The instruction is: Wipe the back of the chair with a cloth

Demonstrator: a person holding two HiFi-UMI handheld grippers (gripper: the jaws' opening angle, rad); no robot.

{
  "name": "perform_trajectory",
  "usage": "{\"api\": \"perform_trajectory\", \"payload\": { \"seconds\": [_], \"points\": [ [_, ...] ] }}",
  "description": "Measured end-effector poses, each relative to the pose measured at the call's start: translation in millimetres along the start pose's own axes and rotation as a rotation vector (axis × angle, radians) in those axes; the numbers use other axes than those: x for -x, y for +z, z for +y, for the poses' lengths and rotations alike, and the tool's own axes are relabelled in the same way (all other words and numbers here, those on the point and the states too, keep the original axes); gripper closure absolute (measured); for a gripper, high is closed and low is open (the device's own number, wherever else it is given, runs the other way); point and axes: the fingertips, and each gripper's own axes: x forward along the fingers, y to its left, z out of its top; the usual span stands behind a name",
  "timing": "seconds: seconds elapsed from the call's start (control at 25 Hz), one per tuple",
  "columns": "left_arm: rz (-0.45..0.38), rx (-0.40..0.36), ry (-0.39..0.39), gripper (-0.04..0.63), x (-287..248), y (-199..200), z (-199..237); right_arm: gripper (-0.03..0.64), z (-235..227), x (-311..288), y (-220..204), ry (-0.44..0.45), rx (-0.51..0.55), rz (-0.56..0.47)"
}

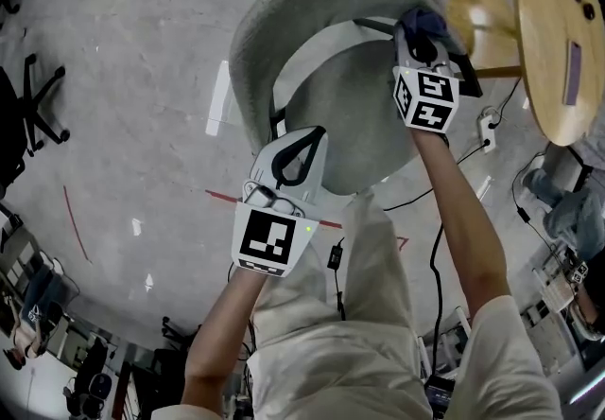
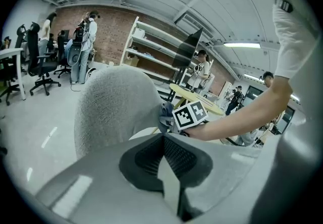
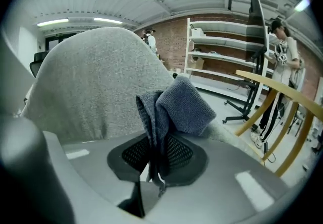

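Observation:
The grey upholstered chair curves below me, its back filling the right gripper view. My right gripper is shut on a folded blue-grey cloth and holds it against the right end of the chair back. The cloth bunches above the fingers. My left gripper hovers over the front left part of the seat, shut, with nothing between its pads. From the left gripper view the chair back rises ahead, with the cloth and the right gripper's marker cube at its right side.
A round wooden table and a wooden stool stand close to the chair's right. Cables and a power strip lie on the floor there. An office chair stands at the far left. People stand by the shelves.

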Motion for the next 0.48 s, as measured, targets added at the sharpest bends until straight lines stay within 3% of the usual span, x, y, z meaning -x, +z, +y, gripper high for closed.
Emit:
{"api": "perform_trajectory", "payload": {
  "seconds": [0.2,0.48],
  "points": [
    [-0.017,-0.022,-0.010,0.594,-0.5,5.8,2.0,0.541,23.5,-6.2,11.0,0.063,0.052,-0.017],
    [-0.010,0.007,0.000,0.594,2.3,-3.1,4.1,0.541,54.4,-9.6,21.7,0.158,0.151,-0.040]
  ]
}}
